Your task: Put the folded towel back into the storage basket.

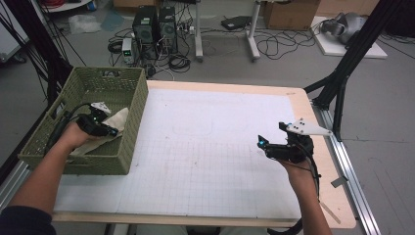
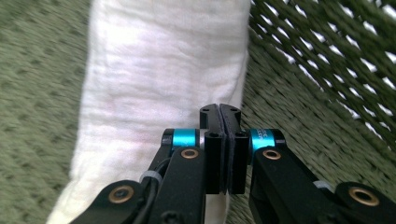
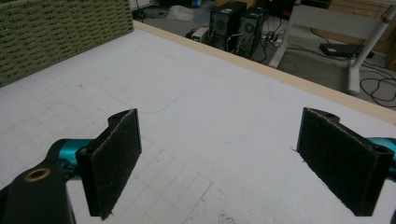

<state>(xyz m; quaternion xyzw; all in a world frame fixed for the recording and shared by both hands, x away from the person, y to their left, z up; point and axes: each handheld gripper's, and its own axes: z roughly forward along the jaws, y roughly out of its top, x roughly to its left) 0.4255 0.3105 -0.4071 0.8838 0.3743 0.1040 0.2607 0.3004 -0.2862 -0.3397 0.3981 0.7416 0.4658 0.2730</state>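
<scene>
A green woven basket (image 1: 133, 115) stands on the table's left edge. A folded white cloth (image 1: 119, 119) lies flat on its floor. My left gripper (image 1: 113, 131) reaches down inside the basket, just over the cloth. In the left gripper view its pads (image 2: 220, 112) are pressed together over the cloth (image 2: 159, 70), and no fabric shows between them. The basket's mesh wall (image 2: 327, 60) rises at the right of that view. My right gripper (image 1: 262, 143) hovers over the right part of the white gridded mat (image 1: 205, 142). Its jaws (image 3: 219, 158) stand wide apart with nothing between them.
Beyond the table's far edge (image 3: 280, 74), computer towers (image 1: 155, 27), loose cables and white desk legs (image 1: 253, 34) stand on the floor. A black frame post (image 1: 342, 83) stands by the right far corner. The basket's outer wall (image 3: 56, 32) appears in the right gripper view.
</scene>
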